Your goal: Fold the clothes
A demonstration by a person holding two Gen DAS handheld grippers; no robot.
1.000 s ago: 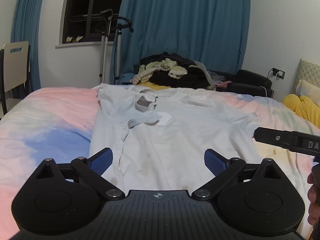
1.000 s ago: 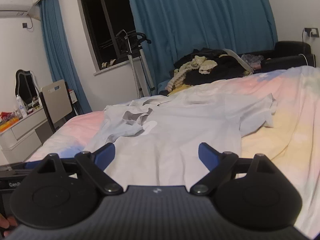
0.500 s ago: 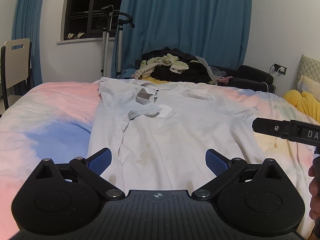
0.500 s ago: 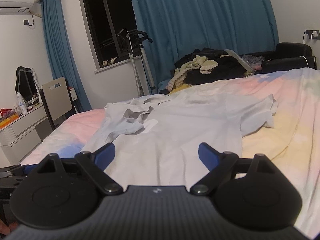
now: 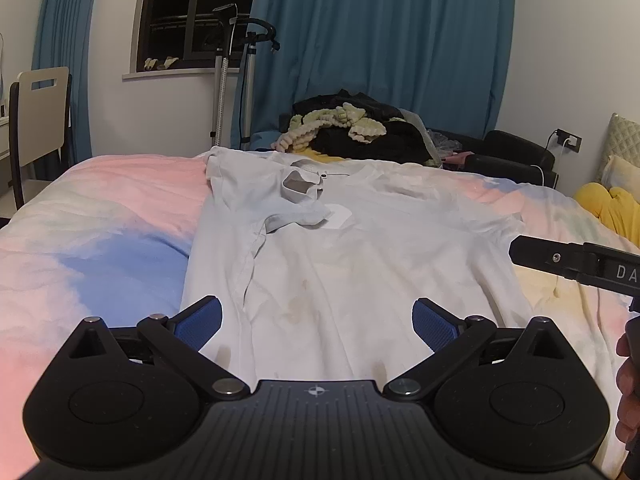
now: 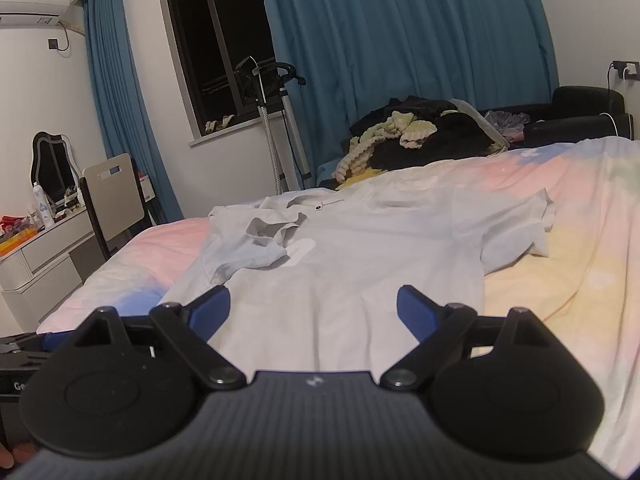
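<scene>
- Bedroom at night: blue curtains (image 5: 384, 40) cover the far wall beside a dark window (image 6: 216, 40)
- Pastel bedspread (image 5: 100, 248), pink, blue and yellow, covers the bed that fills both views
- White T-shirt (image 5: 340, 260) lies spread flat on the bedspread, hem toward the cameras, collar at the far end
- Its left sleeve (image 5: 288, 208) is folded inward over the chest, next to a small white tag (image 5: 338, 216); the right sleeve (image 6: 508, 224) lies out to the side, rumpled
- Faint yellowish stains (image 5: 296, 312) show on the lower front
- Left gripper (image 5: 316, 320) hovers over the hem with its blue pads spread wide, nothing between them
- Right gripper (image 6: 314, 308) likewise hangs above the hem, fingers wide apart and empty
- In the left wrist view, the body of the right gripper juts in at the right edge, with part of a hand (image 5: 628, 384) below it
- Pile of dark and pale-green clothes (image 5: 352, 128) sits beyond the bed's far end
- Garment steamer (image 5: 236, 72) stands by the window
- Chair (image 6: 114, 196) and a white dresser (image 6: 44, 256) with a mirror (image 6: 52, 164) stand at the left
- Yellow cloth (image 5: 608, 208) lies on the right edge of the bed
</scene>
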